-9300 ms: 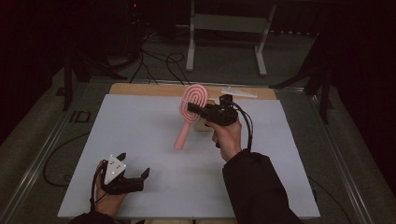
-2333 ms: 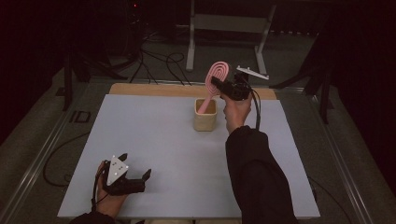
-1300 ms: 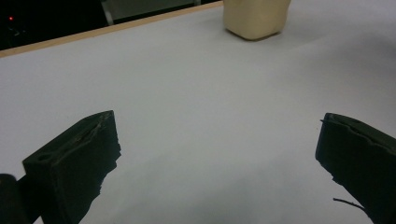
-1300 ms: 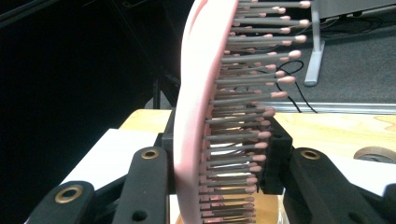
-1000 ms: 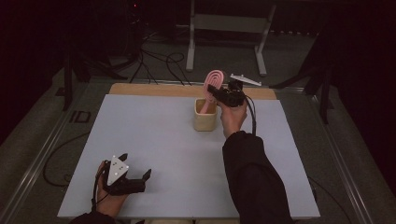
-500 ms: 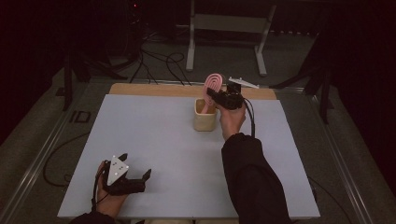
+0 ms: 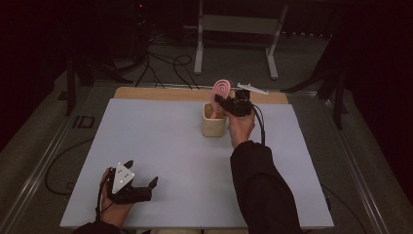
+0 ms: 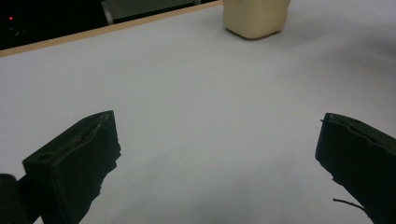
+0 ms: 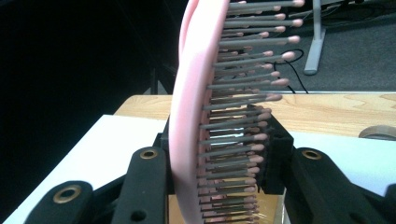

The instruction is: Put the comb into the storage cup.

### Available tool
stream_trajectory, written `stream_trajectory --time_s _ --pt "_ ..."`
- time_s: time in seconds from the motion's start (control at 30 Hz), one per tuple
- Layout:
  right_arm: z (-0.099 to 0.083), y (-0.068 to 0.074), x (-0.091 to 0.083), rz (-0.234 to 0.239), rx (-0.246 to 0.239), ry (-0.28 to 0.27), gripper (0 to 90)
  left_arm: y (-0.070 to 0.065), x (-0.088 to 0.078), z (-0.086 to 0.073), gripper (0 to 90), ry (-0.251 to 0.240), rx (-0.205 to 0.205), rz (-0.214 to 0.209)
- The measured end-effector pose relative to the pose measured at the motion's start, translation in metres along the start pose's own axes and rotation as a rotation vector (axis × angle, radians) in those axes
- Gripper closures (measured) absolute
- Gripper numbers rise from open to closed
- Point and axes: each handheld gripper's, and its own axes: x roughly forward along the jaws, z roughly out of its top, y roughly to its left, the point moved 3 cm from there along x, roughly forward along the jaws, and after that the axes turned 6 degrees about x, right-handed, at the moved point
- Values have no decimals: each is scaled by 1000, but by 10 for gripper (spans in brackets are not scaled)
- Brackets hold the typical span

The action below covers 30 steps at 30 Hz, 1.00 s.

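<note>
The right gripper [image 7: 220, 103] clamps the pink plastic hairbrush [image 7: 220, 90] upright, handle down into the cream square cup [image 7: 214, 126] for standing storage, while the left gripper [image 7: 146, 187] idles, fingers apart.

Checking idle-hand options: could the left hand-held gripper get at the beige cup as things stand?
Probably yes: bare table lies between the open left hand-held gripper and the cup, though it stands far across.

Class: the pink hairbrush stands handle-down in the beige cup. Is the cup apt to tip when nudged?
Probably yes: the hairbrush rises well above the cup, making it top-heavy. The cup looks small and light. The right gripper, clamped on the brush, may be steadying it.
</note>
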Motion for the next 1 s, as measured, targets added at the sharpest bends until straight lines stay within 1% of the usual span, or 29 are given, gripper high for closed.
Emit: stream_trajectory --time_s 0.07,0.1,0.13,0.17,1.0 --pt "-1 0 0 5 -6 -2 624 0 0 0 3 0 0 0" --pt "-1 2 1 20 -10 -1 620 0 0 0 3 1 -2 -1" --pt "-1 2 1 20 -10 -1 620 0 0 0 3 1 -2 -1" --pt "-2 3 1 27 -23 3 618 0 0 0 3 0 0 -2" --pt "-3 2 4 55 -18 10 612 -1 1 -1 3 5 1 -4"
